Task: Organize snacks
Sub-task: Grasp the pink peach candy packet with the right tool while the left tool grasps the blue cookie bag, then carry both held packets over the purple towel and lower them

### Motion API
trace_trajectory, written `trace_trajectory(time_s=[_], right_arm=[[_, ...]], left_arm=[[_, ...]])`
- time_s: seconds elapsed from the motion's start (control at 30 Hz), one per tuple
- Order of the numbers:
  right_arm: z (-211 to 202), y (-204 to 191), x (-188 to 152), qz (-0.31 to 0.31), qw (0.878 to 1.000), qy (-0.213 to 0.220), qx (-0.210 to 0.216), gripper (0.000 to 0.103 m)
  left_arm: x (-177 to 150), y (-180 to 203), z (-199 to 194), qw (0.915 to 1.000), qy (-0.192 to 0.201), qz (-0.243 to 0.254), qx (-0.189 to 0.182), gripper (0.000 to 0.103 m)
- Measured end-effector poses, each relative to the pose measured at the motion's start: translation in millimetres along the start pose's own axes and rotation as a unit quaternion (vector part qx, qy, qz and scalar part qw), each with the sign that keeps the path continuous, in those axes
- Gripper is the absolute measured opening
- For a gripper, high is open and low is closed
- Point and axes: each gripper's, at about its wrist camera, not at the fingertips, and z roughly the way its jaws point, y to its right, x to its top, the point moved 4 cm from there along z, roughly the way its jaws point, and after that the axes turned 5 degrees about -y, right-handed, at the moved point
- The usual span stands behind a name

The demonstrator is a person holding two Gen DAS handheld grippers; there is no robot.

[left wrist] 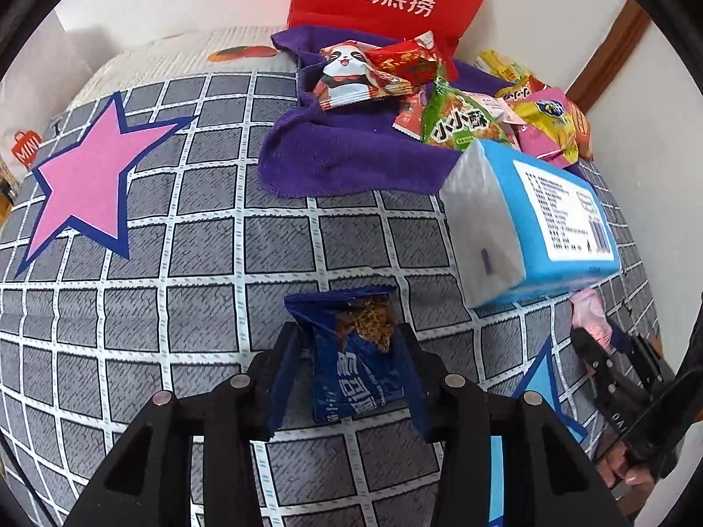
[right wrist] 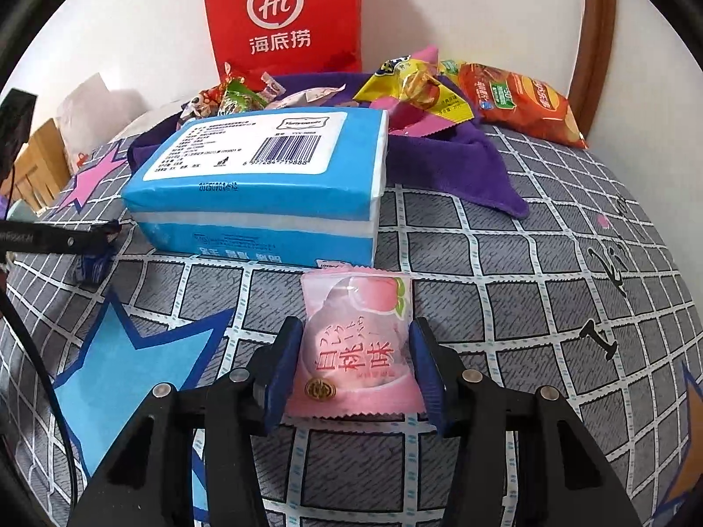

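1. the left gripper (left wrist: 349,342) is clenched on a crinkly dark blue foil snack packet (left wrist: 351,355), its pads pressing both sides; a window or picture on it shows brownish shreds, and the packet sits just above the bedsheet (left wrist: 175,263).
2. the right gripper (right wrist: 353,347) is clenched on a soft, glossy pink peach-flavour packet (right wrist: 358,342), squarish with zigzag ends, printed with a peach and red characters reading 白桃味.
3. the bedsheet is grey cloth with a white grid, a pink star (left wrist: 88,175) at far left and a blue star (right wrist: 132,369) near the right gripper.
4. a blocky blue-and-white tissue pack (right wrist: 263,184), plastic-wrapped with a white barcode label, lies just beyond the pink packet, between it and the far snacks.
5. far off, a fuzzy purple towel (left wrist: 342,153) carries a heap of loose snacks: a panda-print wrapper (left wrist: 347,74), a green bag (left wrist: 457,118), a yellow bag (right wrist: 413,88); an orange crisp bag (right wrist: 518,101) lies beside the towel.
6. a red paper bag (right wrist: 285,17) stands against the wall, marked "hi" and 海底捞.
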Motion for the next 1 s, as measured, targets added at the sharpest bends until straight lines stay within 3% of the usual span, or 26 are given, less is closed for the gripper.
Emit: trace_trajectory(time_s=[0.1, 0.23, 0.3, 0.33, 0.4, 0.57, 0.77, 1.0], right_arm=[[0, 2, 0, 0.006, 1.0, -0.003, 0.005, 0.049], [-2, 1, -2, 0.008, 1.0, -0.01, 0.006, 0.049], [-4, 2, -3, 0.017, 1.0, -0.011, 0.012, 0.048], [-6, 3, -4, 0.025, 0.999, -0.012, 0.02, 0.048], [-9, 6, -5, 0.039, 0.998, -0.014, 0.038, 0.047], [-22, 10, -4, 0.056, 0.996, -0.011, 0.064, 0.046], [-49, 10, 12, 0.045, 0.996, 0.015, 0.069, 0.046], [-81, 6, 69, 0.023, 0.996, 0.057, 0.067, 0.046]], left_arm=[[-4, 13, 3, 0.9998, 0.003, 0.021, 0.004, 0.072], [-10, 32, 12, 0.9934, 0.029, 0.067, 0.089, 0.073], [-11, 34, 10, 0.9935, 0.041, 0.061, 0.087, 0.065], [-11, 32, 8, 0.9932, 0.045, 0.054, 0.093, 0.052], [-10, 28, 5, 0.9941, 0.044, 0.035, 0.093, 0.04], [-13, 19, -6, 0.9973, 0.033, 0.019, 0.062, 0.037], [-6, 19, -36, 0.9979, 0.056, 0.002, 0.031, 0.037], [35, 27, -78, 0.9951, 0.098, -0.003, 0.012, 0.037]])
